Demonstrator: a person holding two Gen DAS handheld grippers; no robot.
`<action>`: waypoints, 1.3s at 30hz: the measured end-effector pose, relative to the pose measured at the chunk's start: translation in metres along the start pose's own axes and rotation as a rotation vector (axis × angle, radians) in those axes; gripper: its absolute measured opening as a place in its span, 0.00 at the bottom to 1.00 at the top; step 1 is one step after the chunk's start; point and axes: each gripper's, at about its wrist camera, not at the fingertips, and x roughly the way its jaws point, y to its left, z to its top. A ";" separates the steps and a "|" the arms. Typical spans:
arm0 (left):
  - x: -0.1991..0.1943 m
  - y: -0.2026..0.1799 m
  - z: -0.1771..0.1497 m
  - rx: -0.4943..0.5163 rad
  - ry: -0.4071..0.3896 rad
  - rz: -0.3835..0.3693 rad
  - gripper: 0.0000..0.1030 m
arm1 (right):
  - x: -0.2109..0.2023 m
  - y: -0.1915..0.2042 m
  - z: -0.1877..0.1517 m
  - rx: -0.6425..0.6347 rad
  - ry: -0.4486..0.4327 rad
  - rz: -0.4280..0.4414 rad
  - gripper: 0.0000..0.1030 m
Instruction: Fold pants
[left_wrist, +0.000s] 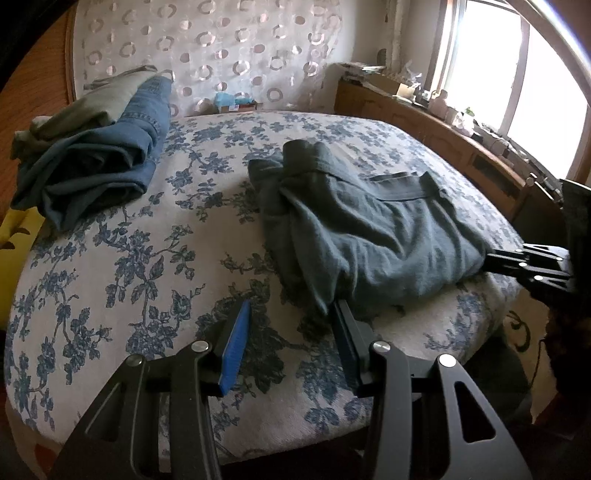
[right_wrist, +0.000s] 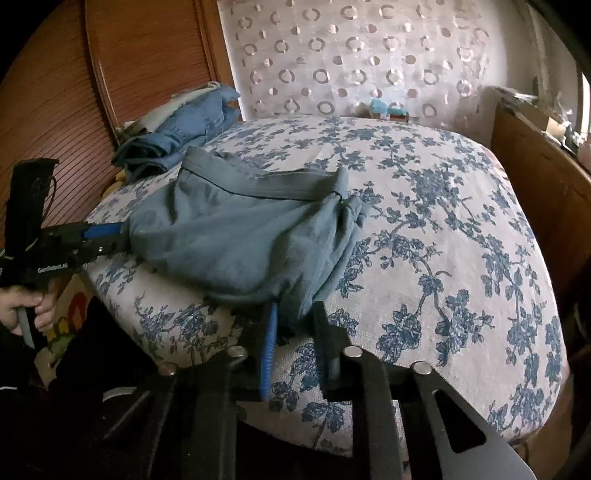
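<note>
Grey-green pants (left_wrist: 369, 229) lie folded in a bundle on the floral bed (left_wrist: 155, 258), waistband toward the far side; they also show in the right wrist view (right_wrist: 236, 236). My left gripper (left_wrist: 291, 317) is open at the bundle's near edge, its right finger touching the cloth, its blue pad bare. My right gripper (right_wrist: 293, 314) stands at the bundle's other corner with cloth between its narrowly parted fingers; it shows from the side in the left wrist view (left_wrist: 491, 258). The left gripper also shows in the right wrist view (right_wrist: 118, 236).
A pile of folded jeans and a green garment (left_wrist: 96, 155) sits at the bed's far left. A patterned headboard (left_wrist: 221, 55) stands behind. A wooden dresser with clutter (left_wrist: 443, 125) runs along the right under the window. A wooden shutter door (right_wrist: 74, 92) is on the left.
</note>
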 end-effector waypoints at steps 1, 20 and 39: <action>0.001 0.000 0.000 0.006 -0.001 0.011 0.45 | -0.001 -0.001 0.000 -0.001 -0.004 0.008 0.10; 0.002 -0.001 0.000 0.016 0.001 0.032 0.45 | -0.010 -0.007 -0.002 0.034 -0.015 0.012 0.06; 0.002 -0.002 0.001 0.010 0.001 0.039 0.45 | -0.015 -0.005 0.020 0.063 -0.049 0.003 0.46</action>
